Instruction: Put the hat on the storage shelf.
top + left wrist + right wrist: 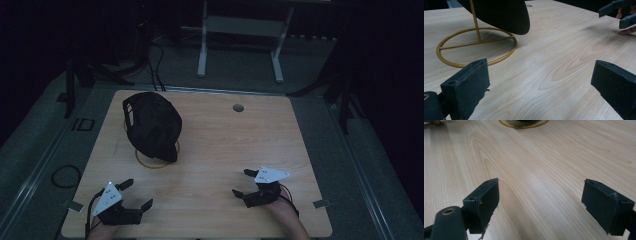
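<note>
Black cap (pixel 152 125) sits on its gold stand (pixel 150 162) near the table's (pixel 215 150) far left corner; both grippers, left (pixel 134 194) and right (pixel 241 183), wait wide open, and should reach slowly for the brim.

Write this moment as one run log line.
left tongs: open, empty | right tongs: open, empty | black cap: on gold stand, untouched

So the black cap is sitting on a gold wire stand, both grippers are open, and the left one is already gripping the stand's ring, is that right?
Not quite. The left gripper grips nothing: the left gripper view shows its jaws wide apart over bare table, short of the stand. The cap and the open right gripper are as you said.
</note>
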